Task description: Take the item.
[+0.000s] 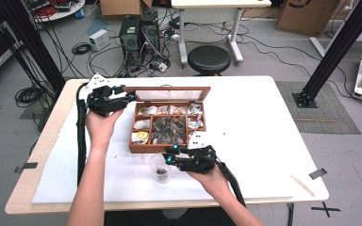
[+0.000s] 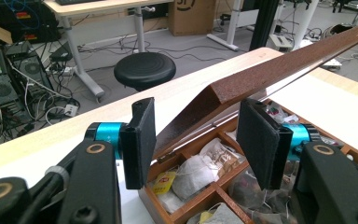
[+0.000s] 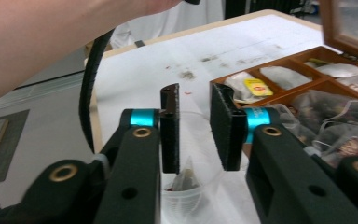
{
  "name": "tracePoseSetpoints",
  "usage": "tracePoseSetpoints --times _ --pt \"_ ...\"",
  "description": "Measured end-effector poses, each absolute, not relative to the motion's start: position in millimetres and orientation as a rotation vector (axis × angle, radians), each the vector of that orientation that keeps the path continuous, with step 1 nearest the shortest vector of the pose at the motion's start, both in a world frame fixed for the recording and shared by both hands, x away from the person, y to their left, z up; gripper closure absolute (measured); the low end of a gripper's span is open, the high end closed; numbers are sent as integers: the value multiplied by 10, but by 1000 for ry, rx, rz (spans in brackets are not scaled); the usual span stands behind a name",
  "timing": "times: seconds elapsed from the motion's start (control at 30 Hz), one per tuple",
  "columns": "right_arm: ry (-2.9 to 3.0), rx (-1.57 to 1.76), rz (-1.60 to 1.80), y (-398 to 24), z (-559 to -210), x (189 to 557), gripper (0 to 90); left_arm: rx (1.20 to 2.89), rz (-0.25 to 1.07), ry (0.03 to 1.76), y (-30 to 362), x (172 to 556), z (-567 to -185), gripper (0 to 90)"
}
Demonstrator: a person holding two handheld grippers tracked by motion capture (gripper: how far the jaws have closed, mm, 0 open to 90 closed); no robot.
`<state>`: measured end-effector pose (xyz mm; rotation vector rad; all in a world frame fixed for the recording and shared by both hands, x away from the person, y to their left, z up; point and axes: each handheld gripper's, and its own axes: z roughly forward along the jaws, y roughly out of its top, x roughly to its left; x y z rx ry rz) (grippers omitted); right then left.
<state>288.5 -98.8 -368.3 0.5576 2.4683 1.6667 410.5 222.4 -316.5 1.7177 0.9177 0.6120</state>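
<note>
Overhead, at left of centre in the high view, the left gripper (image 1: 125,97) reaches in beside the raised lid (image 1: 172,93) of a wooden tea box (image 1: 168,147); its own view shows the lid's brown edge (image 2: 261,77) running between the two pads with a gap on either side, so the jaws stand apart and whether they bear on the lid cannot be told; the lid is up and the compartments of tea bags lie exposed. Right of that and lower, at bottom centre of the frame, the right gripper (image 1: 168,156) hangs over a clear plastic cup (image 1: 161,168) just in front of the box; its jaws are parted and hold nothing; in the right gripper view (image 3: 195,126) a tea bag (image 3: 182,179) sits inside the cup (image 3: 191,196) below them. Judging by that, the bag is already delivered and released; what seems left is to draw the hand away and shut the lid. Both rest on a white sheet (image 1: 254,141) over a pale wooden table (image 1: 42,141); behind, at the top of the frame, a grey floor with tangled cables, computer towers (image 1: 139,33), a black stool (image 1: 209,59) and cardboard boxes.
</note>
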Motion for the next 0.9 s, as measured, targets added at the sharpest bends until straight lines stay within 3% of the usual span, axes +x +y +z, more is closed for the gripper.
tracePoseSetpoints --times 0.9 --pt "2326 647 1679 -1378 -3546 2982 551 1717 607 917 2227 4088 -3178 473"
